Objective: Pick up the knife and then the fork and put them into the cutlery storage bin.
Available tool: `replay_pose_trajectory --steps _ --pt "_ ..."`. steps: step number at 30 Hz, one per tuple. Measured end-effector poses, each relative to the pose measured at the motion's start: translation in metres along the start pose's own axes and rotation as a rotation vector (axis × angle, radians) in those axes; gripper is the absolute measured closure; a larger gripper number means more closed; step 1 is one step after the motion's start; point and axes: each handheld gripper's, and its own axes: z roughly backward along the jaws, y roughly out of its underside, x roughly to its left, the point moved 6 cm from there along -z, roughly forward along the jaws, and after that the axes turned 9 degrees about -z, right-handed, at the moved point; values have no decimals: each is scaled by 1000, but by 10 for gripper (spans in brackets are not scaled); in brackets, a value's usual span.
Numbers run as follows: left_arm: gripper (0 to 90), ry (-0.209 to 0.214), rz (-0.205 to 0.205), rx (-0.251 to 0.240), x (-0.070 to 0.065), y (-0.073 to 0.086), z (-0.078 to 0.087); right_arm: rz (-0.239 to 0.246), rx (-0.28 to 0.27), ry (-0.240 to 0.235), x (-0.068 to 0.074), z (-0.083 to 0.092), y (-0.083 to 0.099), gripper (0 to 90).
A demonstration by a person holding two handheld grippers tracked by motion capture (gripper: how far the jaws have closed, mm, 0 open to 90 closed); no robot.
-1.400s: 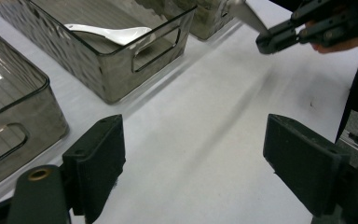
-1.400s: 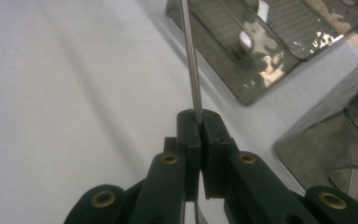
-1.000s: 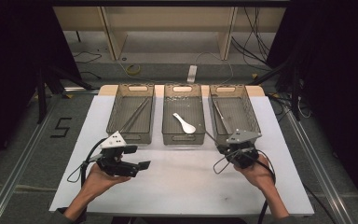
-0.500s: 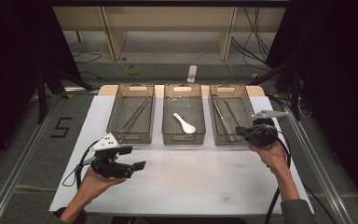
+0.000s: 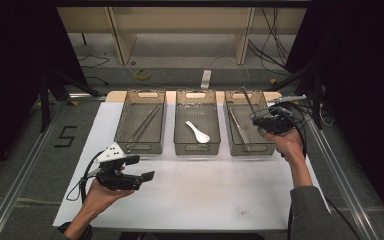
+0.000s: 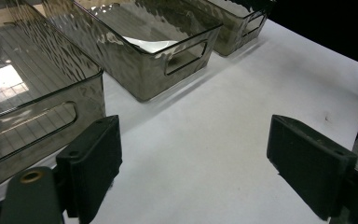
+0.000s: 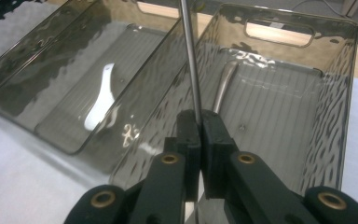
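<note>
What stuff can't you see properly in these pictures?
- The thin metal rod held by the right tool: its top is cut off by the upper edge of the right gripper view, so its end cannot be identified.
- The white spoon in the middle smoky plastic bin: the bin's wavy wall hides most of it in the left gripper view.
- The metal utensil in the right bin: its lower end lies behind the tool.

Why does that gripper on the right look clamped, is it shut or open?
Shut. In the right gripper view the right gripper has both black jaws pressed together on a thin metal rod, which sticks up above the right-hand bin.
</note>
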Motion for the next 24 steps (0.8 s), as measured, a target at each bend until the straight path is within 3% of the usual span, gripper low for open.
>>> replay_pose_trajectory --steps 10,17,24 --pt "176 -5 -9 -12 0 -1 1 -45 25 39 -8 -25 -14 881" --pt "177 -9 -14 -4 -1 0 0 -92 51 57 -12 -42 -10 880" --pt "175 -10 -15 -4 -2 0 0 -90 74 72 -11 -49 -4 880"
